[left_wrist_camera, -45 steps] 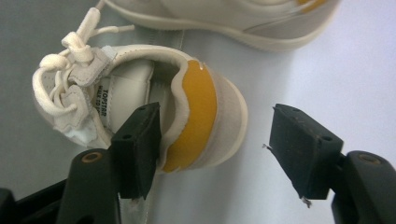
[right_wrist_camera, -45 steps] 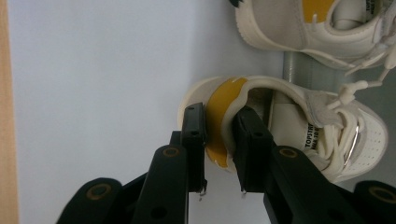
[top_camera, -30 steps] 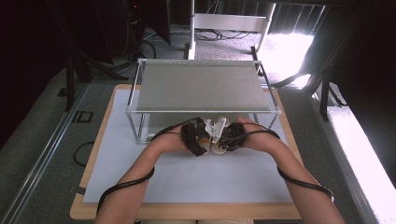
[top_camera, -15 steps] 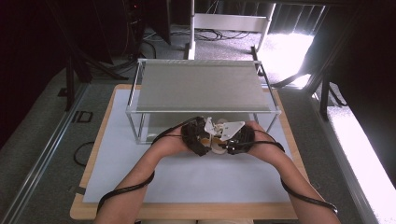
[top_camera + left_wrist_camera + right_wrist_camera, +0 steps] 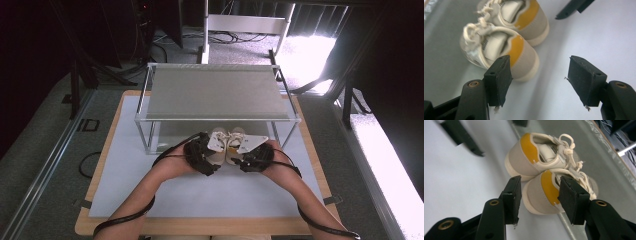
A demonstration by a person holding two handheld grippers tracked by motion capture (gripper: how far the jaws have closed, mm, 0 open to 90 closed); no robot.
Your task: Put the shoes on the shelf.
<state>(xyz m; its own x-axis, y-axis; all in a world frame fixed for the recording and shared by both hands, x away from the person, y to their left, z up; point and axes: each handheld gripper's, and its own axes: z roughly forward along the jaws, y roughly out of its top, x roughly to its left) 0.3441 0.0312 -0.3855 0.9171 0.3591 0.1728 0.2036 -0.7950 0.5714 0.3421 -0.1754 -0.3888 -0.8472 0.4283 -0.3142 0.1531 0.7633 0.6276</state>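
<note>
A wooden-edged bench [image 5: 310,145] under a pale grey mat carries a metal-framed shelf rack with a grey top panel [image 5: 216,92], which hides the toes of a pair of small beige sneakers with yellow heel tabs and white laces [image 5: 227,142] standing side by side at its front edge. The left tongs [image 5: 537,77] are open beside the nearer heel, touching nothing. The right tongs [image 5: 539,195] straddle the other shoe's heel, apparently without contact. The gripper views show the yellow tabs; the high view shows the rack overhead.
</note>
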